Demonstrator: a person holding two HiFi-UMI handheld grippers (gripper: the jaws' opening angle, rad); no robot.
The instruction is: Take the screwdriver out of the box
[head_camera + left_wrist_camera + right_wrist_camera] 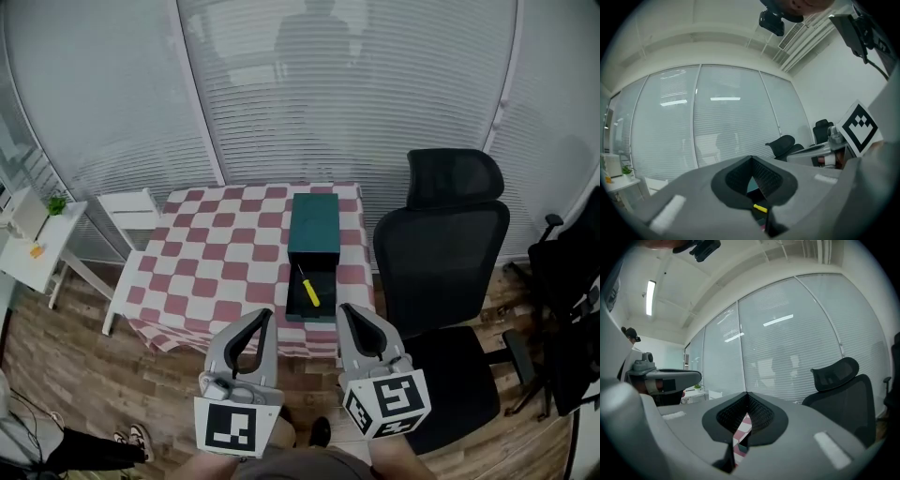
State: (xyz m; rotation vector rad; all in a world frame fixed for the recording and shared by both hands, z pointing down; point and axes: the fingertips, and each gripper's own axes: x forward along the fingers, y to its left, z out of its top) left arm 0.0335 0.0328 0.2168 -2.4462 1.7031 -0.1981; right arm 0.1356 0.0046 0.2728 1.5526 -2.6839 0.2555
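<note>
A dark teal box (314,228) stands on the right side of a table with a red and white checked cloth (216,262). Its drawer is pulled out toward me, and a yellow-handled screwdriver (308,289) lies in it. My left gripper (266,317) and right gripper (345,310) hover side by side in front of the table's near edge, short of the box, both shut and holding nothing. In the left gripper view the jaws (751,159) meet, and a bit of the yellow handle (760,207) shows below them. The right gripper (746,394) points over the cloth (742,432).
A black office chair (450,253) stands close to the table's right side. At the left are a white folding stool (131,208) and a small white side table (37,251) with a plant. Frosted glass walls close off the back. The floor is wood.
</note>
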